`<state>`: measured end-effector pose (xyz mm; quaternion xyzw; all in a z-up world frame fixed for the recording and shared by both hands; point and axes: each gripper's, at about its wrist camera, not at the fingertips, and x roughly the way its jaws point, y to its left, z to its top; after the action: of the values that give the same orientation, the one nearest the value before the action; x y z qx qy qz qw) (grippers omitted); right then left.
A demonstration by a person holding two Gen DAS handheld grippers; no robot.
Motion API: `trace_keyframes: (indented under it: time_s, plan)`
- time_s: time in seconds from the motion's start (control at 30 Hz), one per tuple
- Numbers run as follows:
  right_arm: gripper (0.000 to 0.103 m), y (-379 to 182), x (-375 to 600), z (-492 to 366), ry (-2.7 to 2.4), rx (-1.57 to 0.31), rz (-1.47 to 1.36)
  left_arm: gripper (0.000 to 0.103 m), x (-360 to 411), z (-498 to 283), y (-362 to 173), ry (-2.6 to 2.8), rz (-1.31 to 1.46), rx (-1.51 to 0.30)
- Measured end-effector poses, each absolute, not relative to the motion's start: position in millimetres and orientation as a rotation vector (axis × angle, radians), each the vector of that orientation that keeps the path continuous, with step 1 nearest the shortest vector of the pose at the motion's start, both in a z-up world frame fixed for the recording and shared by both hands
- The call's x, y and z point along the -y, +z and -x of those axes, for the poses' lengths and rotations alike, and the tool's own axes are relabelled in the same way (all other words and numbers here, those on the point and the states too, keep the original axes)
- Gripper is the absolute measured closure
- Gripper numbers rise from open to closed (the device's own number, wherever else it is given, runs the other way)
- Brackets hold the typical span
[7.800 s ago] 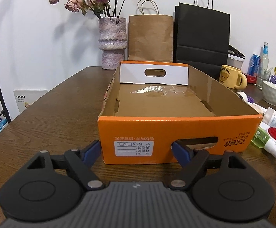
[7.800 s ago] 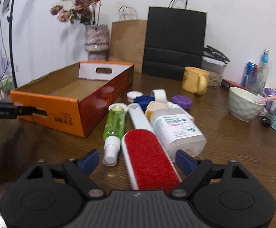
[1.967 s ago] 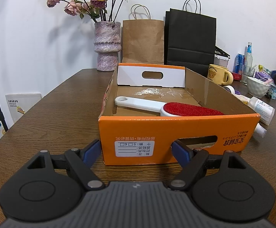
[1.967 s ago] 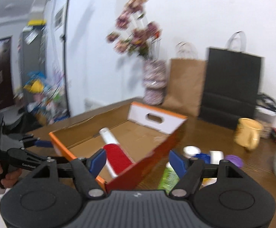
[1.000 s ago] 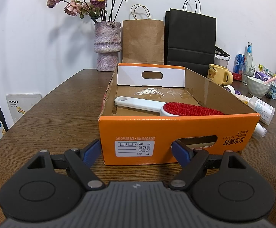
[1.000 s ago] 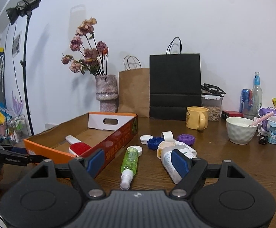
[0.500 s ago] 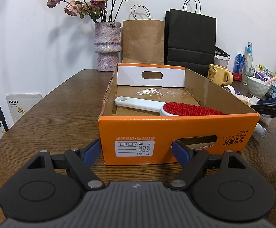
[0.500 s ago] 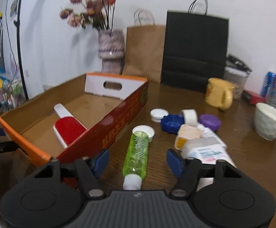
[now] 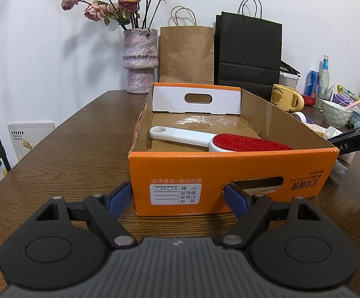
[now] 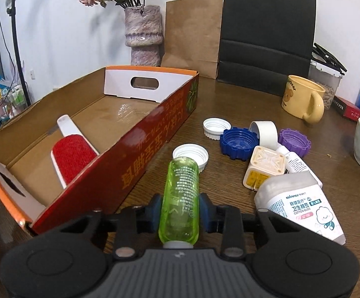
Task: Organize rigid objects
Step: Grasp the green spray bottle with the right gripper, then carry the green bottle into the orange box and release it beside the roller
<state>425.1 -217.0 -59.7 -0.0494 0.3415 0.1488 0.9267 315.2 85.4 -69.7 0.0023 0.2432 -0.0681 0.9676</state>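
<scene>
Our right gripper [image 10: 180, 211] clamps the green bottle [image 10: 181, 193] near its cap end; our left gripper [image 9: 177, 196] hangs wide, holding nothing, before the box [image 9: 229, 173]. The smooth bottle could pivot or slip as we lift, or clip the box wall.

Bright, even indoor light fills both views. Soft shadows fall behind the vase [image 9: 140, 59] onto the wall. Glare shines on the box's taped floor [image 9: 199, 120]. Fisheye bending curves the edges; corners vignette black. Focus is sharp.
</scene>
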Motion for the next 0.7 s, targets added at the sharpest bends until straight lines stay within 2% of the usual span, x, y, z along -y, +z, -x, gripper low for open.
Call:
trace_keyframes:
  time_s: [0.33, 0.7]
  plan:
    - [0.073, -52, 217, -416, 0.301, -0.642, 0.116, 0.021, -85, -315, -69, -0.136, -0.005, -0.49]
    - [0.073, 9, 221, -366, 0.335, -0.422, 0.142, 0.021, -85, -315, -69, -0.136, -0.005, -0.49]
